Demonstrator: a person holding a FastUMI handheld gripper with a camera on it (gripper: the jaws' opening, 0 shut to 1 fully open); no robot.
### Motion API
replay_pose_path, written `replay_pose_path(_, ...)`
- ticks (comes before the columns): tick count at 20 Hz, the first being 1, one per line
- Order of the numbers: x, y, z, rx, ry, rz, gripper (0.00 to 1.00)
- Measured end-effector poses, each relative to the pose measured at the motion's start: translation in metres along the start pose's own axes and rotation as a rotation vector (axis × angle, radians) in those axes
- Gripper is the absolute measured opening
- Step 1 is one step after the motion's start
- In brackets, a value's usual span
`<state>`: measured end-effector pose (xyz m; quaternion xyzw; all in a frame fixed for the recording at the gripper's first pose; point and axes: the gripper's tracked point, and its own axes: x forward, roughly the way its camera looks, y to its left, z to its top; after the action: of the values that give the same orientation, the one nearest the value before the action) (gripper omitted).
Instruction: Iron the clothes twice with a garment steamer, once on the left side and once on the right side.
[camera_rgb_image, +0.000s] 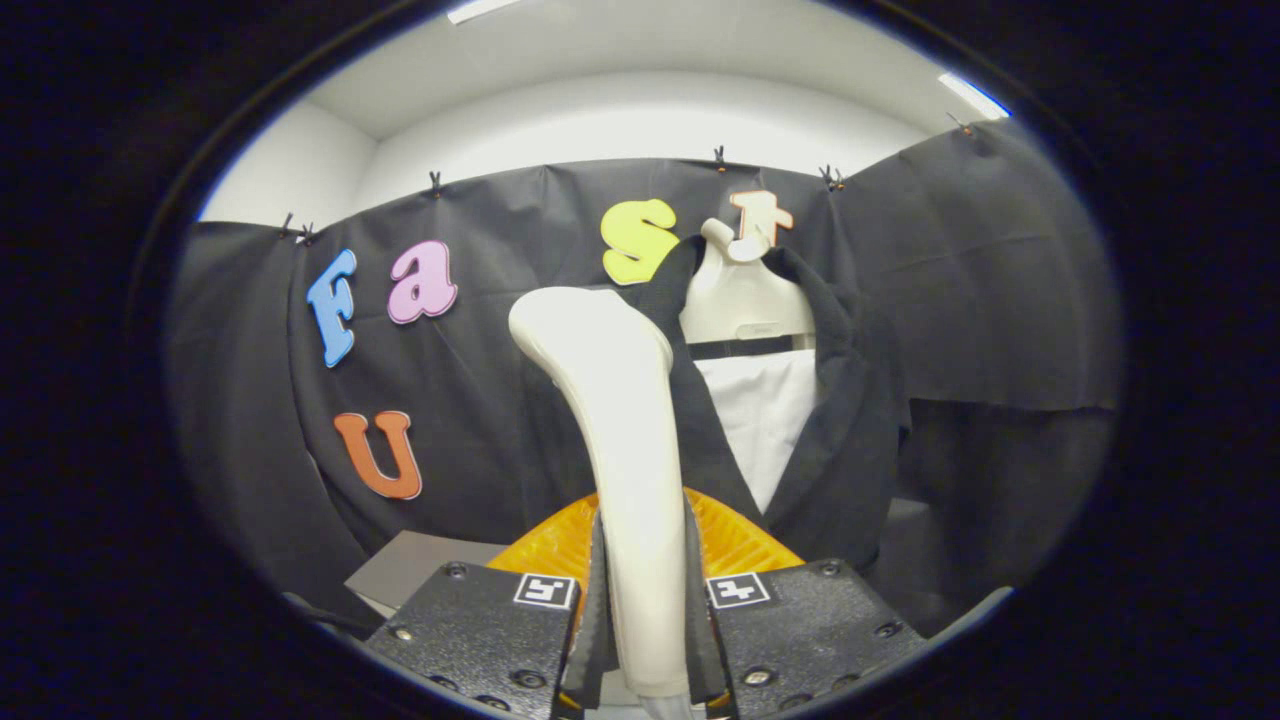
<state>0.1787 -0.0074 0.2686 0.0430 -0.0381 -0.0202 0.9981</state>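
Observation:
My gripper (645, 610) is shut on the handle of a cream garment steamer (620, 400), both fingers pressing its sides. The steamer rises upright from between the fingers, its rounded head tilted to the left. Beyond it hangs a black jacket (850, 420) on a cream hanger (745, 290), open at the front over a white lining or shirt (765, 410). The steamer's head stands in front of the jacket's left lapel; I cannot tell whether it touches the cloth.
An orange ribbed stand or mat (735, 540) lies just ahead of the fingers, behind the steamer's handle. A grey surface (420, 570) sits below the jacket to the left. The black booth cloth hangs behind everything.

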Motion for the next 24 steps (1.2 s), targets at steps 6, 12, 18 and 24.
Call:
replay_pose_path(6,0.018,-0.011,-0.008,-0.052,-0.008,-0.091,0.35)
replay_pose_path(12,0.029,-0.026,-0.042,-0.100,0.043,-0.166,0.35)
replay_pose_path(18,0.036,-0.032,-0.070,-0.138,0.073,-0.198,0.35)
replay_pose_path(24,0.033,-0.036,-0.100,-0.147,0.107,-0.196,0.35)
